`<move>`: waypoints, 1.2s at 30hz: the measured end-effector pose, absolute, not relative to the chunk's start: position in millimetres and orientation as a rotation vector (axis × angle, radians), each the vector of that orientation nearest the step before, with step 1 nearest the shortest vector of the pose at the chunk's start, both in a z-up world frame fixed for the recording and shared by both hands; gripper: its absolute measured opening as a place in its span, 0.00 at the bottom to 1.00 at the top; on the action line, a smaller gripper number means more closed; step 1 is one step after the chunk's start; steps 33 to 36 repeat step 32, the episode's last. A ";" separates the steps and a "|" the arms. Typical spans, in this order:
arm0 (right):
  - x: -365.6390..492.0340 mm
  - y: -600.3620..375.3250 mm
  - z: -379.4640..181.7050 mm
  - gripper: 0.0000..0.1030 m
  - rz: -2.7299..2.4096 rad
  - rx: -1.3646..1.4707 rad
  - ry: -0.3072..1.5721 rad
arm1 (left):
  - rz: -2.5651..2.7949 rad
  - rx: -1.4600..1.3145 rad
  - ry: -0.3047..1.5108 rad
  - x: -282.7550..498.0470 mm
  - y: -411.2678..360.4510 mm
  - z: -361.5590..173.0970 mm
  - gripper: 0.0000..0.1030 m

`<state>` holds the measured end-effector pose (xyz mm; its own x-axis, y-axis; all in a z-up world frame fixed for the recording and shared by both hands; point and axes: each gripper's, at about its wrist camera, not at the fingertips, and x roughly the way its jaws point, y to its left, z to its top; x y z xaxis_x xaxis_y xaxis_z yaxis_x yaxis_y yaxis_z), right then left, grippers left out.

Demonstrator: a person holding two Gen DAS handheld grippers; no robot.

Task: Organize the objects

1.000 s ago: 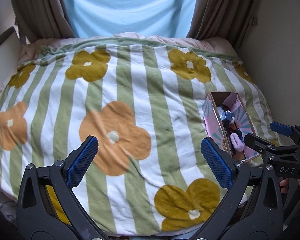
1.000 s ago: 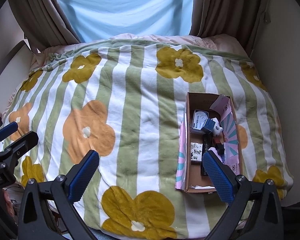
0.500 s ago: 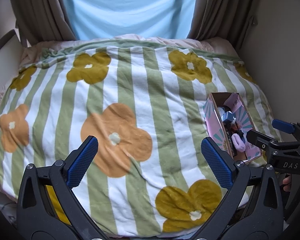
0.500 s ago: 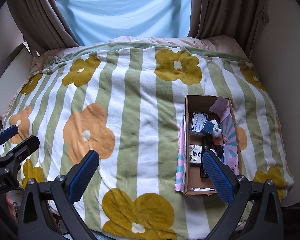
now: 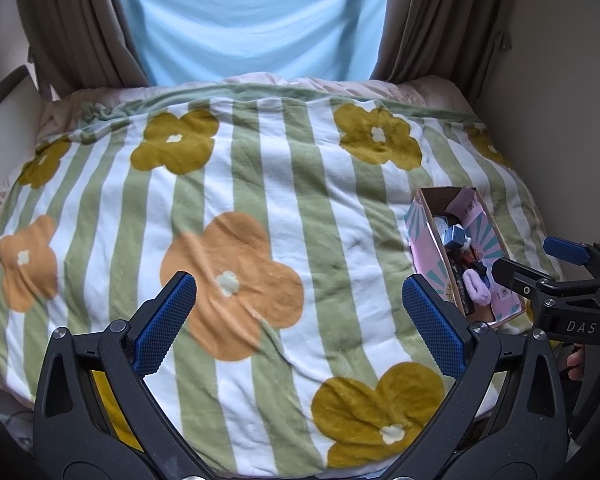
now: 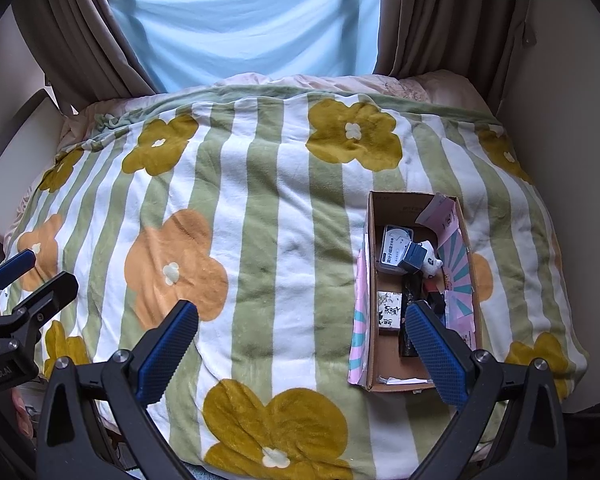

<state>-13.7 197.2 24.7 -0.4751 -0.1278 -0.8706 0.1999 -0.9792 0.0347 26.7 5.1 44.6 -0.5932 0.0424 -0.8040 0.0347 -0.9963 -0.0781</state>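
Observation:
An open cardboard box with pink patterned flaps lies on the right side of the striped flower blanket. It holds several small items: a white card pack, a dark blue cube, a white figure, a small printed box. The box also shows in the left wrist view, with a purple fluffy item inside. My left gripper is open and empty over the blanket. My right gripper is open and empty, its right finger in front of the box's near end.
The bed fills both views. A wall runs along its right side. Brown curtains and a light blue sheet hang behind it. A pale board stands at the left edge.
Both grippers have drawn back and risen slightly, so the bed and box sit a little farther off. Both stay open. Nothing on the bed moved.

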 end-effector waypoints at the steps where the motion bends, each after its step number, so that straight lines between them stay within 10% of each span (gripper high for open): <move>1: -13.1 197.3 24.1 1.00 -2.543 1.492 0.106 | 2.798 -1.413 -0.133 27.2 5.0 44.7 1.00; 36: -33.4 195.5 17.9 1.00 -2.545 1.517 0.089 | 2.880 -1.299 -0.141 3.6 15.2 58.2 1.00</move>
